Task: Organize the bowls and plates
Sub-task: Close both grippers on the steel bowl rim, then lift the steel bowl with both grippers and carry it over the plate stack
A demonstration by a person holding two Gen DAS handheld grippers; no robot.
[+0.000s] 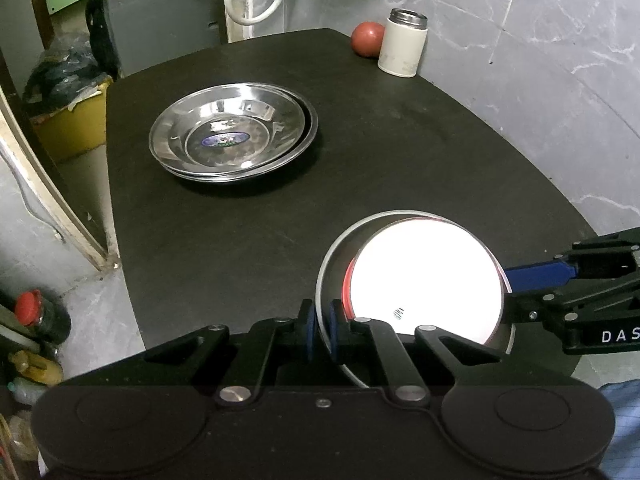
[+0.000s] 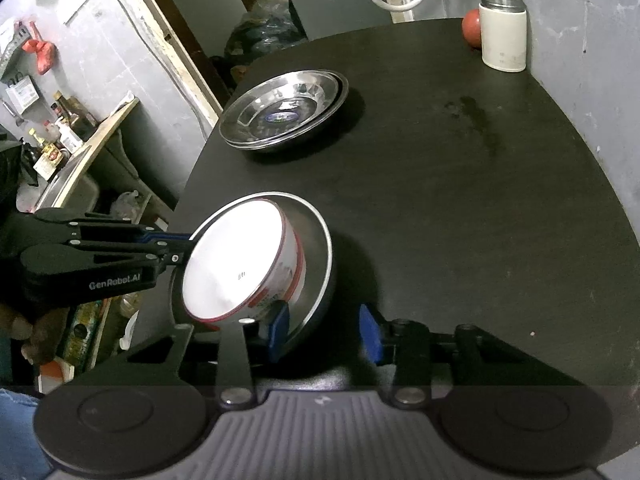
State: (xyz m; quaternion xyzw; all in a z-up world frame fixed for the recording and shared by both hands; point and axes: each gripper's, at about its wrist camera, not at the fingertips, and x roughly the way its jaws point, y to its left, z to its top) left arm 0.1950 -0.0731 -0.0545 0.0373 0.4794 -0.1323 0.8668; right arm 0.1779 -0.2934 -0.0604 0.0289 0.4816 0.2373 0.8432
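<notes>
The left claw (image 1: 321,330) is pinching the thin rim of a steel bowl (image 1: 332,256) between its two blue pads – one pad inside the rim, one outside. A white bowl (image 1: 424,284) with a red edge is sitting inside the steel one, pushed to one side. Both are near the front of the black table (image 1: 400,152).

The right claw (image 2: 324,330) is standing wide. Its left blue pad is touching the steel bowl's rim, and its right pad is hanging apart in the air.

Farther back, shiny steel plates (image 1: 234,136) are resting in a stack. In the far corner a white jar (image 1: 403,43) is standing just beside a red ball (image 1: 366,38).
</notes>
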